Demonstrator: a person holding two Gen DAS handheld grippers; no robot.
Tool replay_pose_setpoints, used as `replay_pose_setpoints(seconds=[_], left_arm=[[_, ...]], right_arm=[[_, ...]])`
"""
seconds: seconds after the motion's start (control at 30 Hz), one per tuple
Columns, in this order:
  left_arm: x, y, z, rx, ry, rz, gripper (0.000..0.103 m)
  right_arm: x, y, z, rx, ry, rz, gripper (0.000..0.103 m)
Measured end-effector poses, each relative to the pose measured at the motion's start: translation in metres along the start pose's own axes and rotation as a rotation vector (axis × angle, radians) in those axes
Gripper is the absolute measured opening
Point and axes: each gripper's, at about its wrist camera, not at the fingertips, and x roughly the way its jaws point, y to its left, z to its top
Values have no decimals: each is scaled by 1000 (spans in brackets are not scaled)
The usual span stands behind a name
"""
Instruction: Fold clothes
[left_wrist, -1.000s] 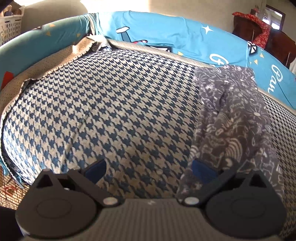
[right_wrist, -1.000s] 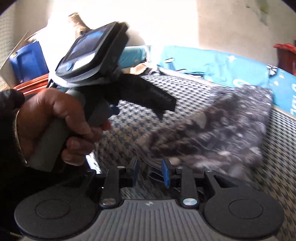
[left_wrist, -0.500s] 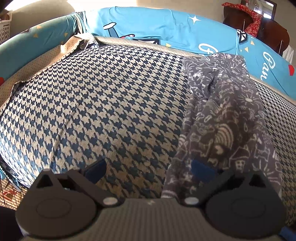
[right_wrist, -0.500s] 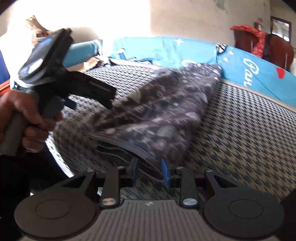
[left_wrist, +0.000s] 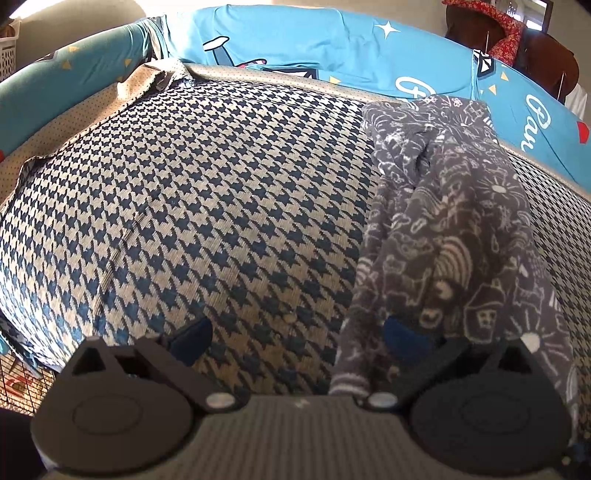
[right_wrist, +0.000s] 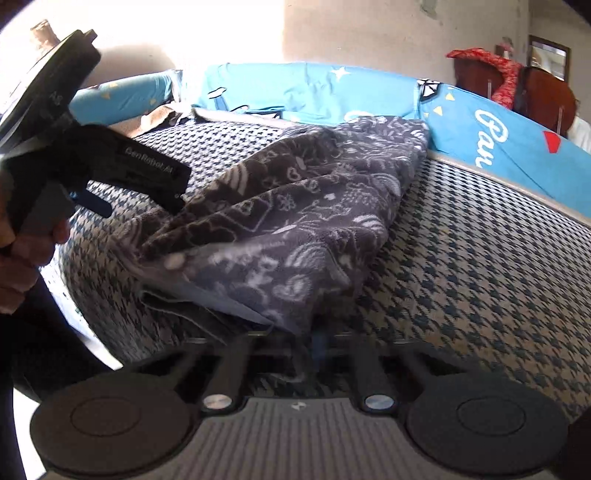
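Observation:
A grey garment (left_wrist: 450, 229) with white doodle print lies lengthwise on the houndstooth bed (left_wrist: 207, 206), reaching the blue cushions at the back. My left gripper (left_wrist: 297, 339) is open low over the bed; its right pad (left_wrist: 402, 341) rests against the garment's near left edge, and its left pad (left_wrist: 190, 338) is over bare cover. In the right wrist view the garment (right_wrist: 295, 221) is bunched and lifted at its near end. My right gripper (right_wrist: 295, 341) is shut on that near hem, which drapes over and hides its fingertips. The left gripper (right_wrist: 140, 201) shows at the left, held by a hand (right_wrist: 18, 258).
Blue printed cushions (left_wrist: 332, 48) line the back and left of the bed. A dark wooden chair with red cloth (right_wrist: 517, 81) stands at the back right. A white basket (left_wrist: 7, 59) sits at the far left. The bed's front edge drops off at the lower left.
The right gripper has swung right with the hem, and the garment now stretches out across the bed. The left gripper stays open and has edged forward next to the garment.

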Motion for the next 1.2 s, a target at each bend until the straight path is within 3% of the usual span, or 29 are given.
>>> replay_pose_setpoints(seconds=[0.47,0.67,1.03,1.2], left_arm=[[3,-4,-1,-1,9,11,103],[5,1,-1,-38,25,38,103],[4,-3,-14,-16,60,48,103],[5,0,-14,-26,68,59,103]], right_arm=[[-24,3,0,22,48,-9,8],[-44,-2,4,48,2,27,8],[-39,-14,45,23,-93,66,8],[-14,-12,69,-8,-135,119,8]])
